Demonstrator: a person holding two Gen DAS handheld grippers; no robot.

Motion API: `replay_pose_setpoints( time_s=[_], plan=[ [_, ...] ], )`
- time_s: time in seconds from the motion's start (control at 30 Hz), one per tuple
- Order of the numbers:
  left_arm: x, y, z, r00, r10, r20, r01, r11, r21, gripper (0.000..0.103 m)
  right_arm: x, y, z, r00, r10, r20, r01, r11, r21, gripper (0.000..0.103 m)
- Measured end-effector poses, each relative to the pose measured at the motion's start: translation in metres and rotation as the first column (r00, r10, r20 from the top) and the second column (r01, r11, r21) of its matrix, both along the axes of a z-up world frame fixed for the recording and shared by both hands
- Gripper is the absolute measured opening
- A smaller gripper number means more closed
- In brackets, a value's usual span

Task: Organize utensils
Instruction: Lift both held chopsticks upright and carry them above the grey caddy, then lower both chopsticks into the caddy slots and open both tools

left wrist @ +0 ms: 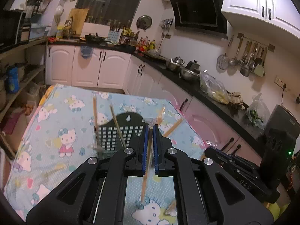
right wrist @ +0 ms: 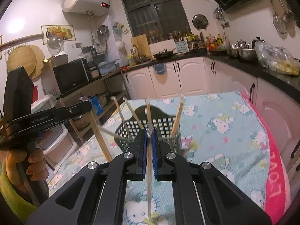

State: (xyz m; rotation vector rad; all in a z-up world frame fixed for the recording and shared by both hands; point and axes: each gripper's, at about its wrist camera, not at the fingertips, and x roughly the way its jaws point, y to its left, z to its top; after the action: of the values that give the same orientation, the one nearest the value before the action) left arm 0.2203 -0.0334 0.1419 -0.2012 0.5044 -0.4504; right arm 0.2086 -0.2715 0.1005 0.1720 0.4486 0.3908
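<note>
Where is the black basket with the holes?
The black basket stands on the cartoon-cat cloth, just beyond the right tongs, with wrapped chopsticks leaning inside it.

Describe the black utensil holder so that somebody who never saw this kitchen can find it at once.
Look at the table covered with the pale blue cartoon-cat cloth in the middle of the kitchen. On it stands the black plastic basket with a grid of square holes, its tall rounded back carrying one hanging hole. It alone has wrapped wooden chopsticks sticking up out of it.
</note>
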Motion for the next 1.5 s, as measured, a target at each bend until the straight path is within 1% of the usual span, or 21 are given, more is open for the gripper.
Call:
replay_pose_setpoints(
  time_s=[0.4, 0.73, 0.9, 1.17, 1.37, 1.5],
  plan=[
    [0.019, -0.001, 0.029, 0.996, 0.036, 0.076, -0.035, 0.999, -0.016, 0.001, 0.023, -0.005, 0.035, 0.997, -0.021, 0.081, 0.022, 1.000, -0.012, 0.006],
    [0.035, -0.007, 0.052, 0.984, 0.086, 0.155, -0.086, 0.996, -0.010, 0.001, 0.042, -0.005, 0.071, 0.984, -0.036, 0.175, 0.040, 0.999, -0.019, 0.006],
    [0.042, -0.009, 0.056, 0.979, 0.102, 0.175, -0.103, 0.995, -0.007, 0.001, 0.051, 0.001, 0.084, 0.974, -0.028, 0.223, 0.039, 0.998, -0.044, 0.006],
    [0.050, -0.014, 0.060, 0.967, 0.129, 0.219, -0.135, 0.991, 0.013, 0.001, 0.067, 0.005, 0.097, 0.965, -0.033, 0.260, 0.048, 0.997, -0.053, 0.006],
    [0.056, -0.021, 0.051, 0.962, 0.142, 0.235, -0.155, 0.987, 0.040, 0.001, 0.080, 0.007, 0.096, 0.960, -0.050, 0.277, 0.069, 0.996, -0.059, 0.006],
    [0.061, -0.024, 0.043, 0.962, 0.146, 0.231, -0.163, 0.985, 0.053, 0.001, 0.089, 0.008, 0.092, 0.955, -0.056, 0.290, 0.077, 0.995, -0.062, 0.006]
  ],
)
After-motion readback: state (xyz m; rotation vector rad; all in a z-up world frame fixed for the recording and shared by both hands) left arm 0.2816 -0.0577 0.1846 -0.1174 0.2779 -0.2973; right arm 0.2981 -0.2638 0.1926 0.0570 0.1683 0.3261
